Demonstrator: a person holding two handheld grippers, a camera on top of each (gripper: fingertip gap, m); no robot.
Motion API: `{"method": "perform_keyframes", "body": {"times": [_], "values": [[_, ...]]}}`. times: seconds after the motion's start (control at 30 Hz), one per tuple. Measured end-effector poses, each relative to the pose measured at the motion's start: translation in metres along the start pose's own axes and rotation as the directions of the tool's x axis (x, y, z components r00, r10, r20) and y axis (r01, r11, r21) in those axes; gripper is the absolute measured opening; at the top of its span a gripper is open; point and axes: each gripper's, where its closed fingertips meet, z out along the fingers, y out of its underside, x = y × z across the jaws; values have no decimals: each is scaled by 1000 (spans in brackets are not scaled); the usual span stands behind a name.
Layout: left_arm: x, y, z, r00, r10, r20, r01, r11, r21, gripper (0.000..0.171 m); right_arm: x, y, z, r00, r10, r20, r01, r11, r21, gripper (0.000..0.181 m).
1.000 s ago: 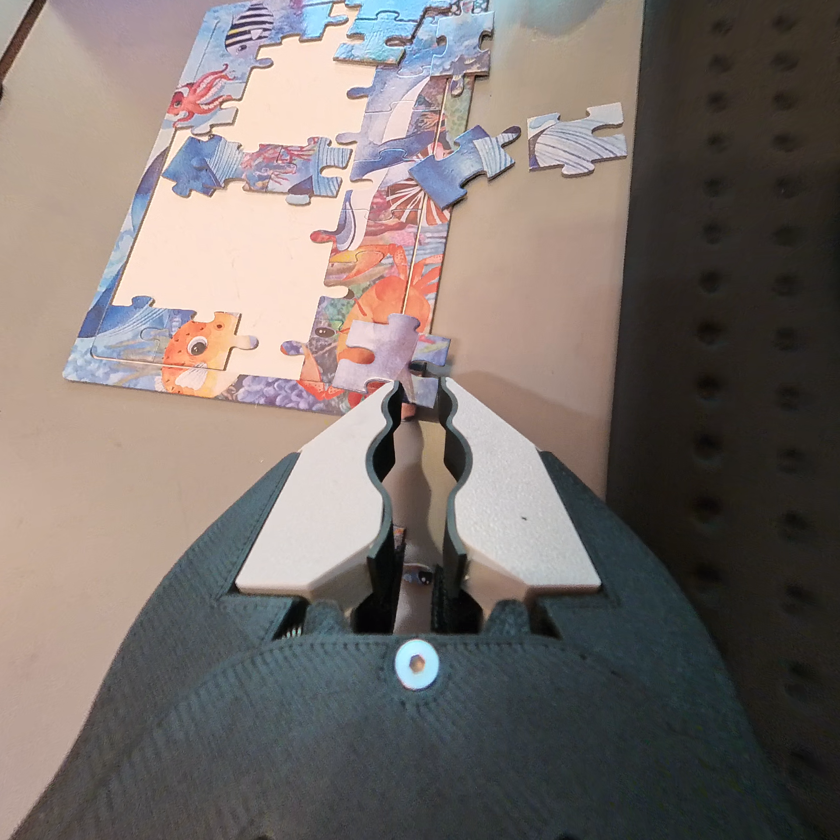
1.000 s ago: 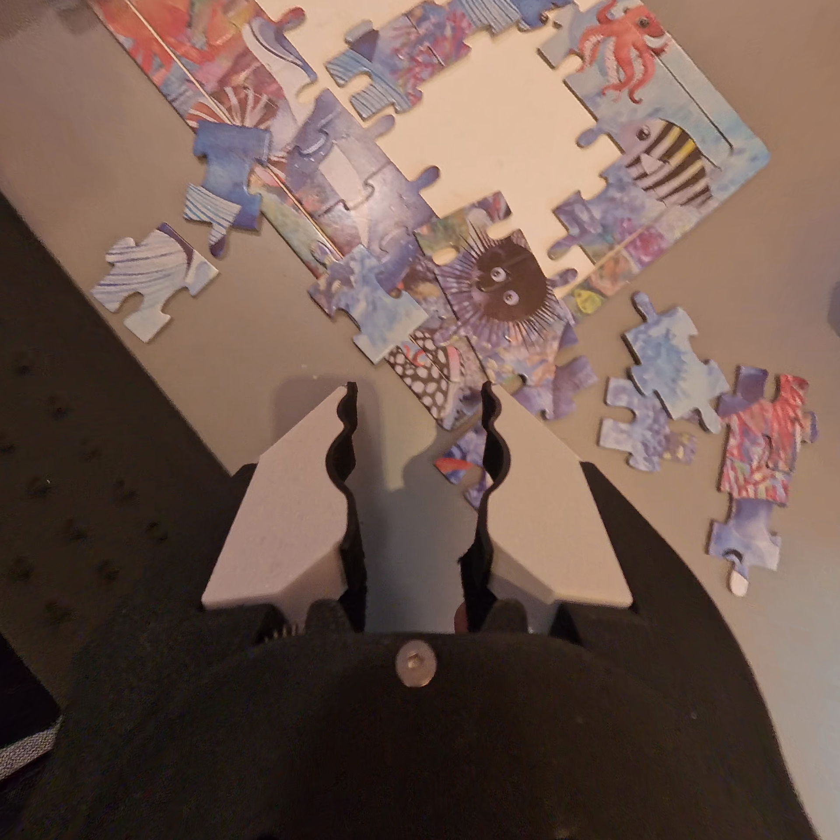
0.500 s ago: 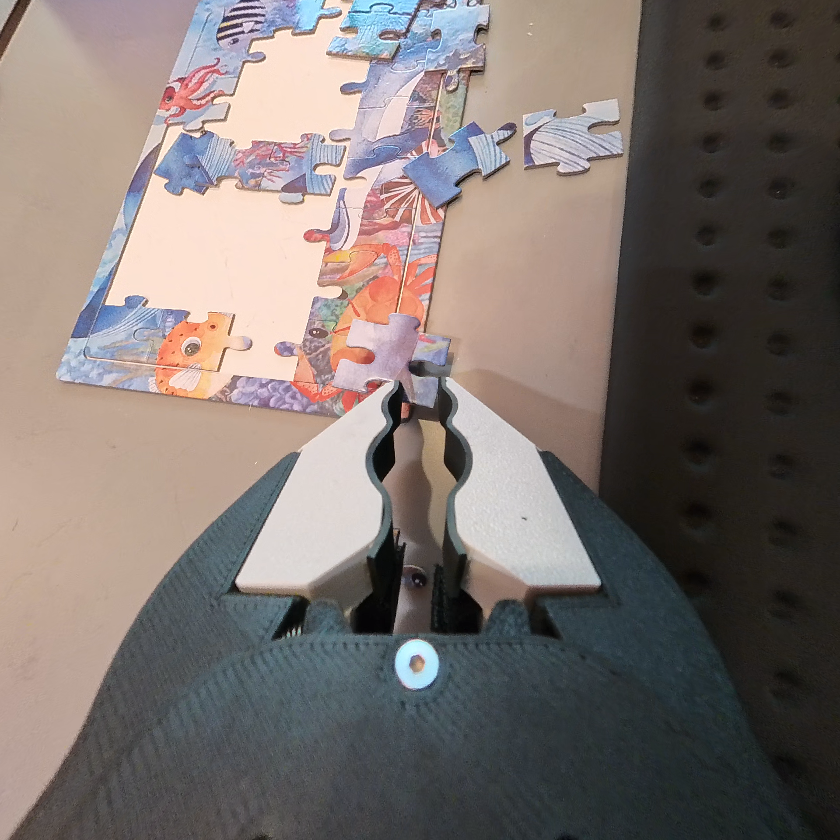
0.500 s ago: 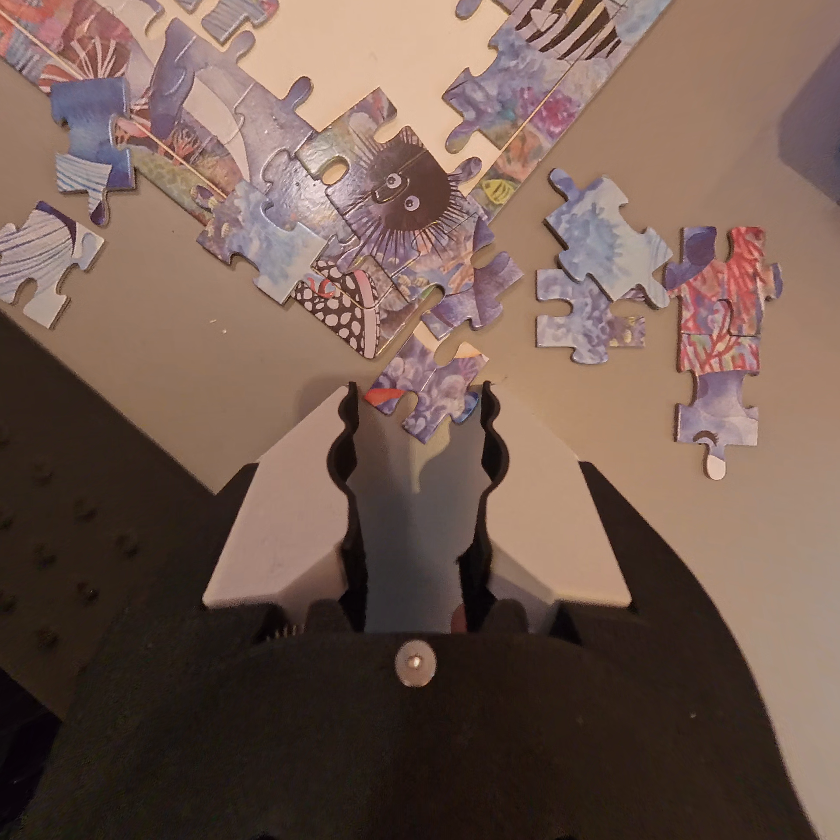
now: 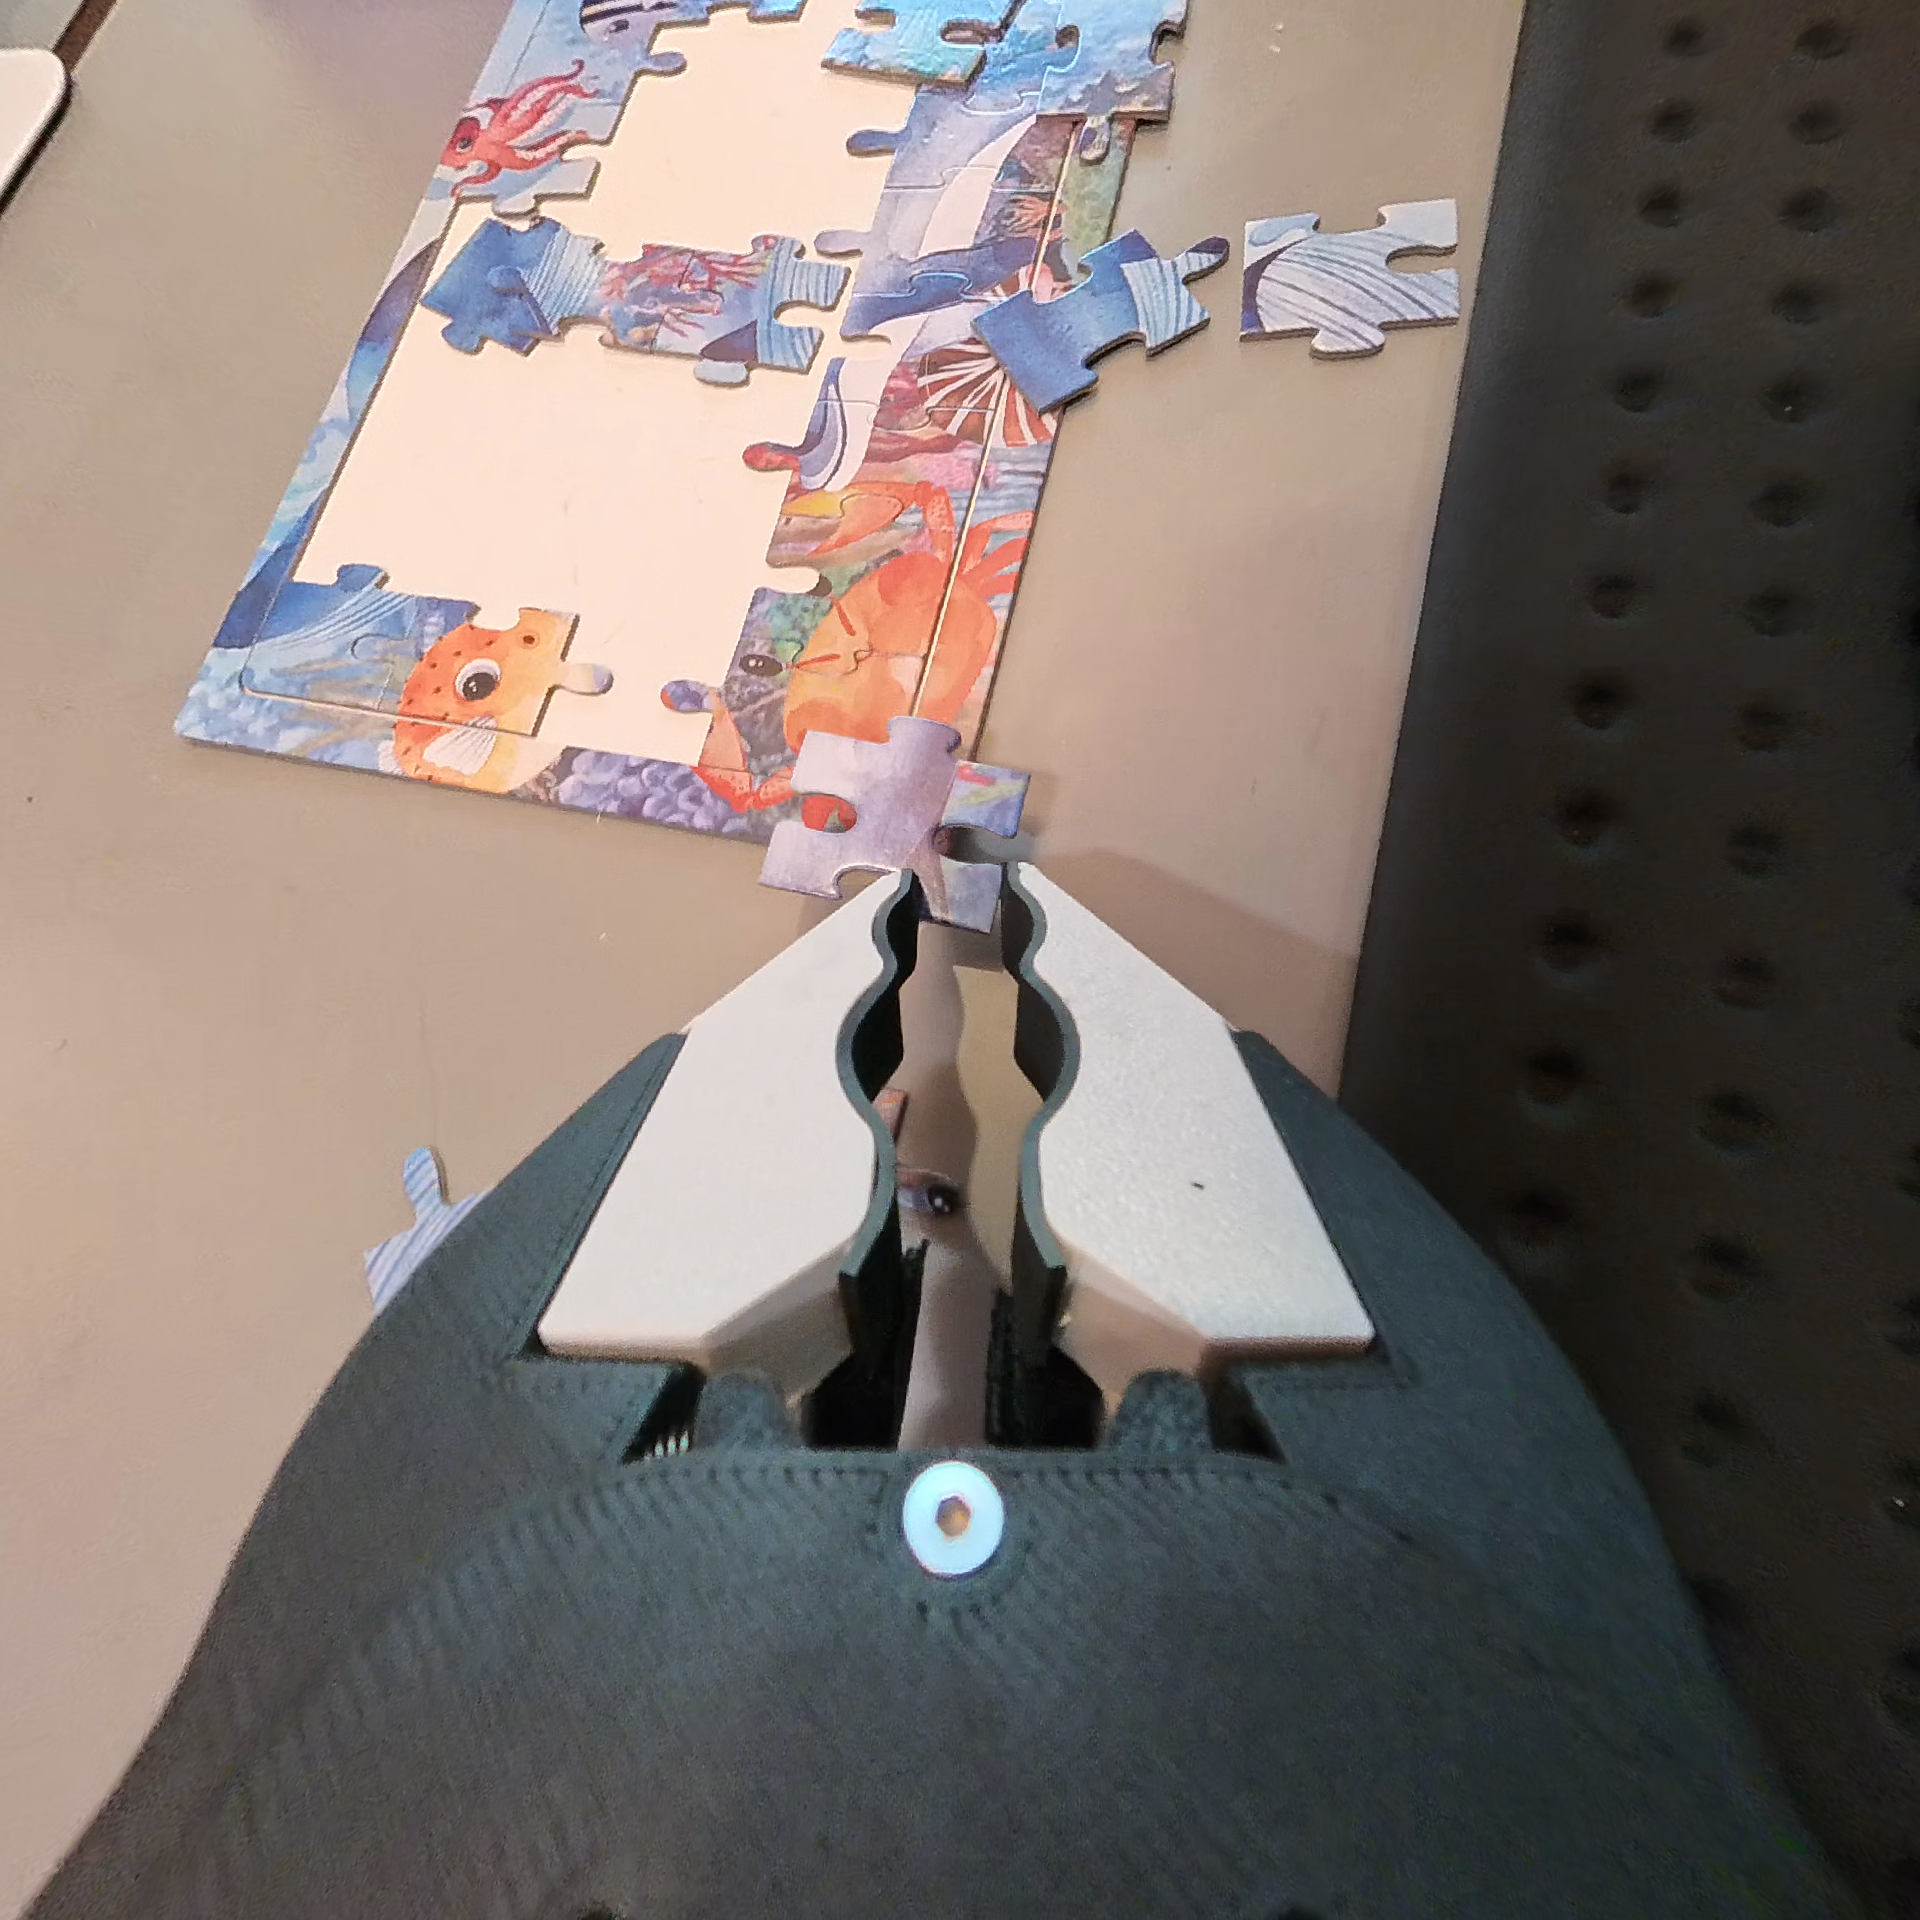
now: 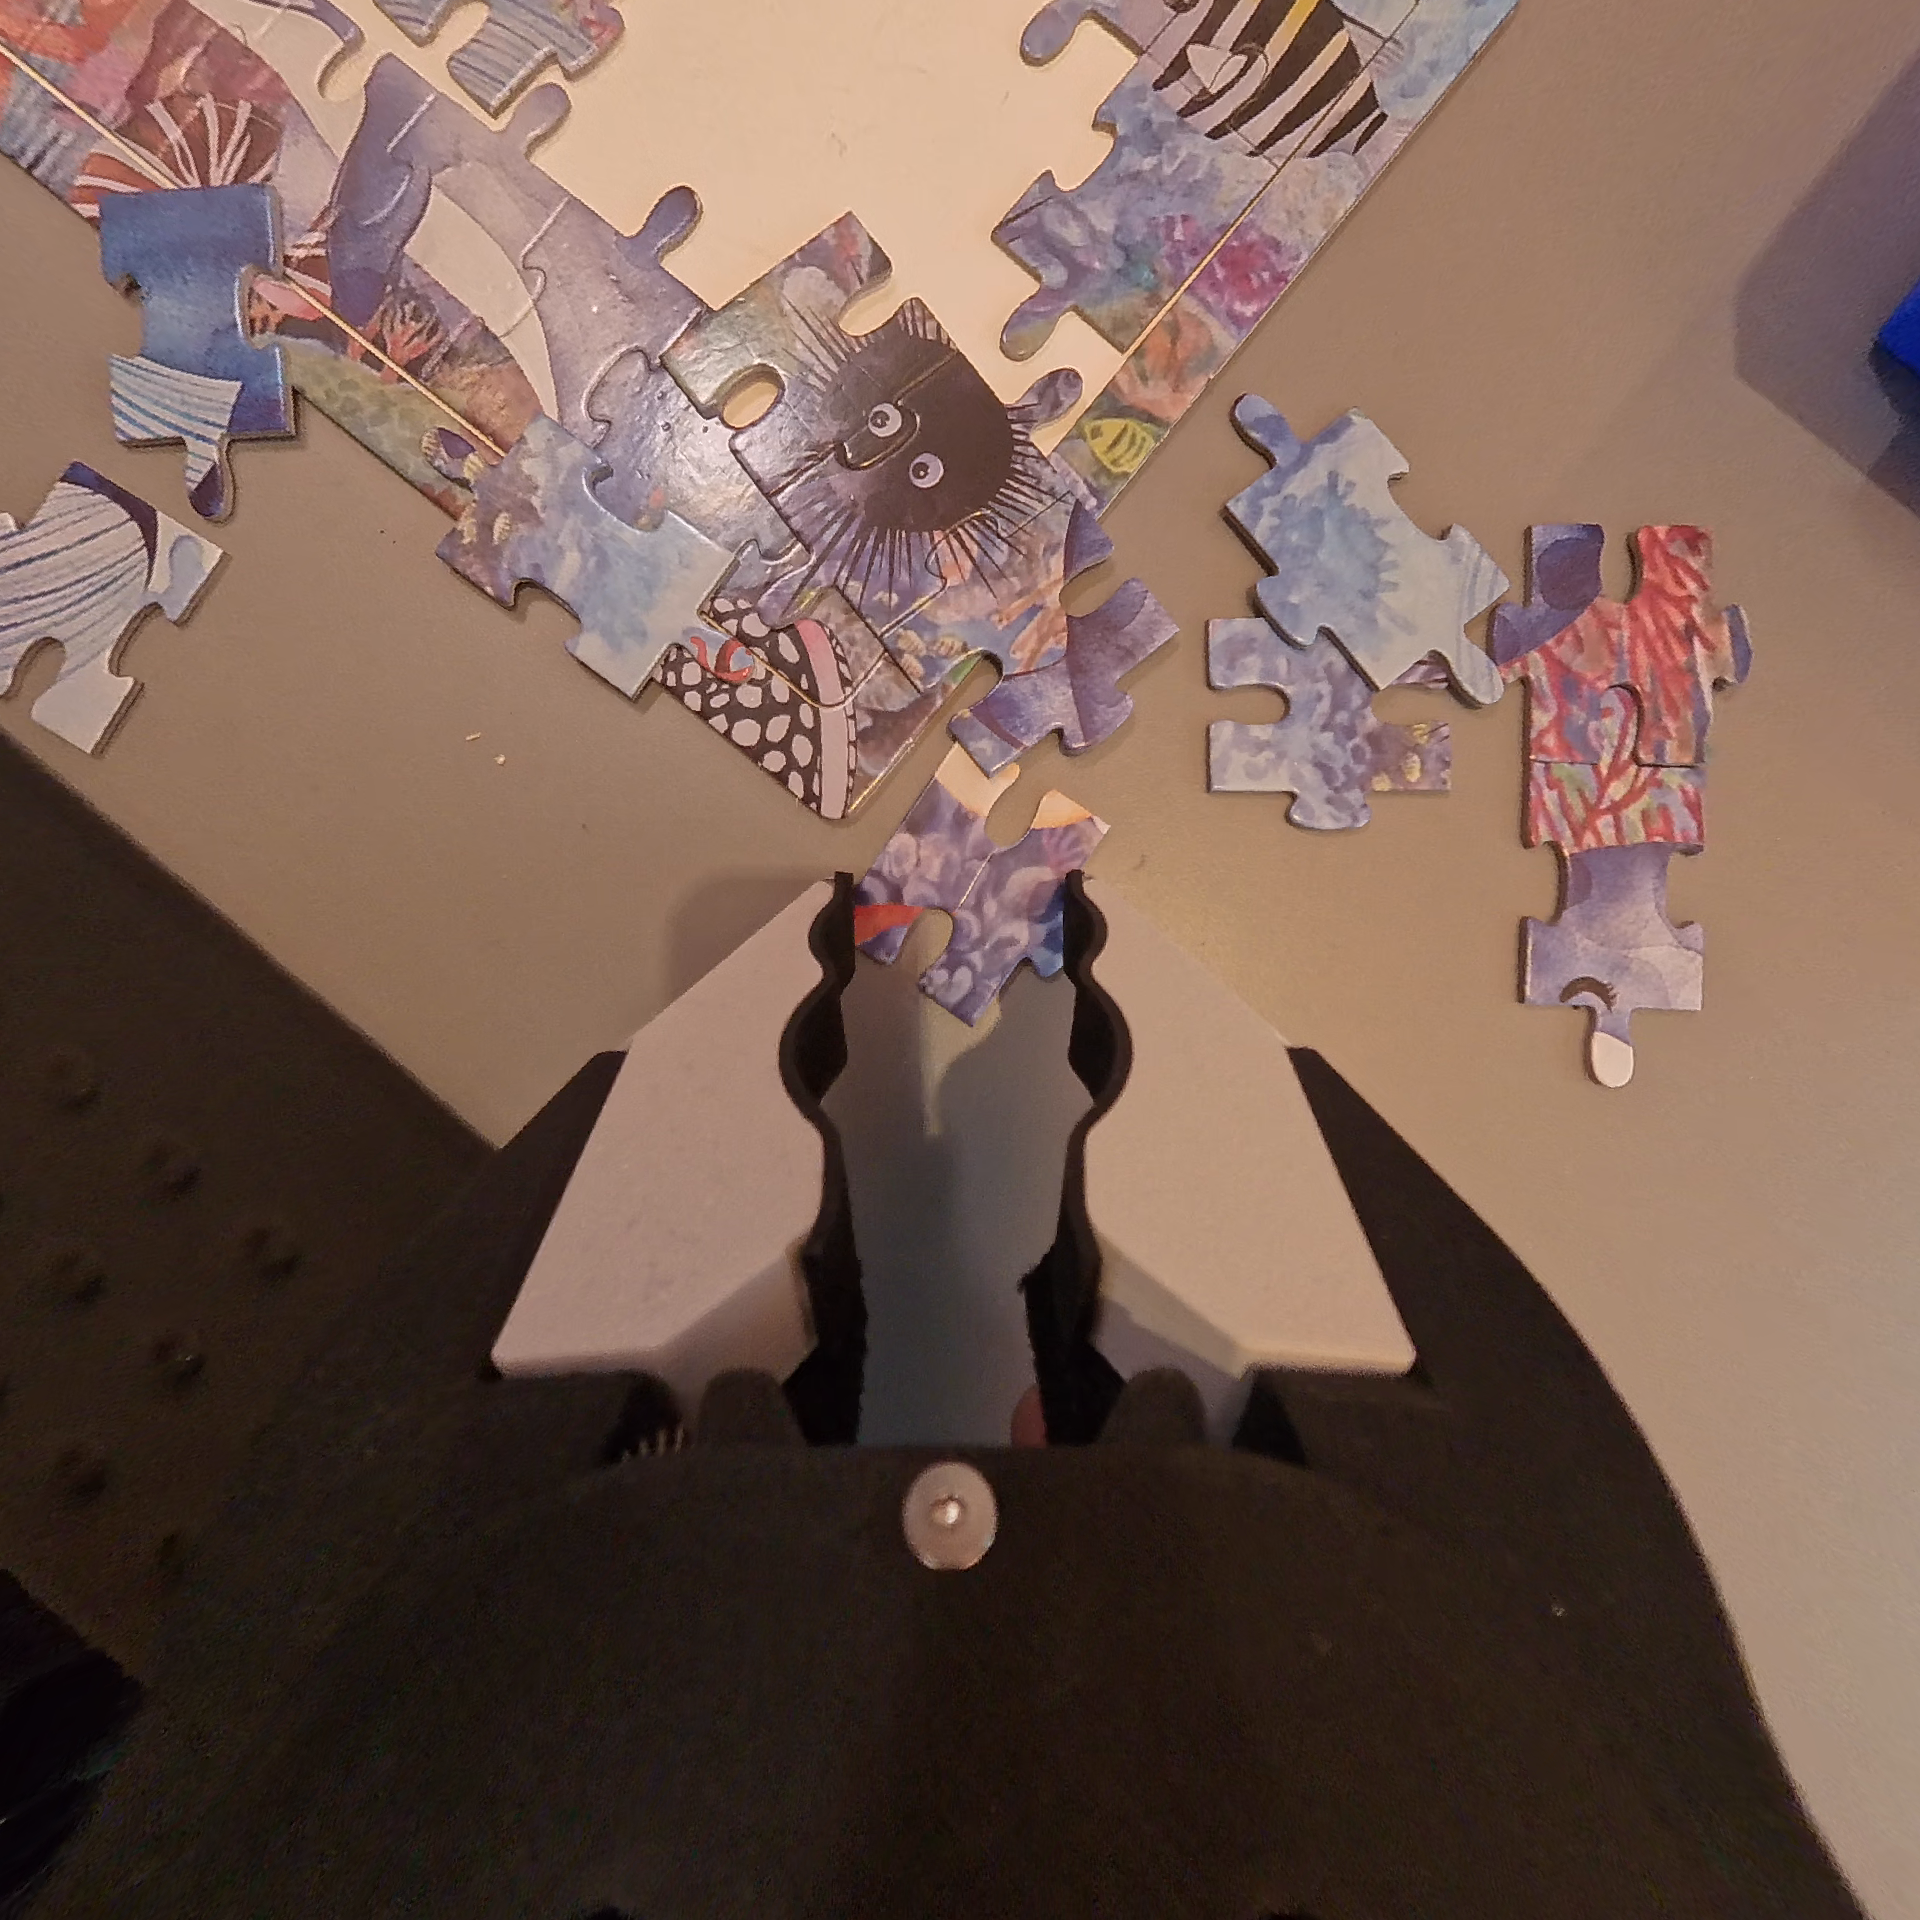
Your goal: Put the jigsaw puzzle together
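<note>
The puzzle board (image 5: pixel 582 468) lies on the tan table, its cream middle partly bare and pieces set along its edges. My left gripper (image 5: pixel 956 888) is shut on a pale purple piece (image 5: pixel 883 805) and holds it at the board's near right corner, by the orange crab (image 5: pixel 894 634). In the right wrist view the board (image 6: pixel 883 104) shows with a black urchin (image 6: pixel 914 457). My right gripper (image 6: pixel 956 883) has its fingers closed against both sides of a purple coral piece (image 6: pixel 987 883) lying just off the board's corner.
Loose pieces lie right of the board: a blue one (image 5: pixel 1091 312) and a striped one (image 5: pixel 1351 275). Another piece (image 5: pixel 416 1210) lies by my left gripper. Several loose pieces (image 6: pixel 1351 582) and a red coral group (image 6: pixel 1621 675) lie right of my right gripper. A dark perforated mat (image 5: pixel 1683 727) borders the table. About 35 centimetres separates my left fingertips from my right. The black urchin (image 6: pixel 914 457) is about 8 centimetres from my right fingertips.
My right gripper moved up to the purple coral piece and its fingers narrowed onto it. My left gripper pulled back slightly with its piece still held.
</note>
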Motion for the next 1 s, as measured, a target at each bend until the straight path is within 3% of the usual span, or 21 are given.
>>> {"method": "perform_keyframes", "body": {"times": [0.07,0.1,0.17,0.27,0.4,0.53,0.7,0.77,1.0], "values": [[0,3,-3,1000,-5,1,5,1000,-3,14,1,0,-2,1000,-1,-9,1,1000,2,36],[1,4,-4,1000,-8,-3,8,1000,-7,14,1,-1,-4,1000,-3,-9,3,1000,10,19],[6,8,-6,999,-16,-28,16,1000,-24,14,1,-3,-7,1000,-10,-14,11,1000,21,12],[9,13,-7,999,-13,-37,11,999,-39,14,2,2,-7,1000,-16,-24,16,1000,-10,17],[9,16,-9,999,-19,-33,18,999,-41,14,-5,1,-10,1000,29,-1,-29,1000,-1,46],[9,18,-11,999,-27,-27,26,999,-42,14,-17,6,-7,996,90,24,-89,996,-31,58],[11,19,-10,999,-25,-30,24,999,-46,14,-19,6,-4,992,122,-22,-123,992,-27,57],[11,19,-10,999,-23,-27,21,999,-46,14,-18,8,-4,995,97,-36,-98,995,-31,47],[12,21,-12,999,-28,-22,27,999,-46,14,-17,11,-6,999,36,-8,-36,997,-63,43]]}}
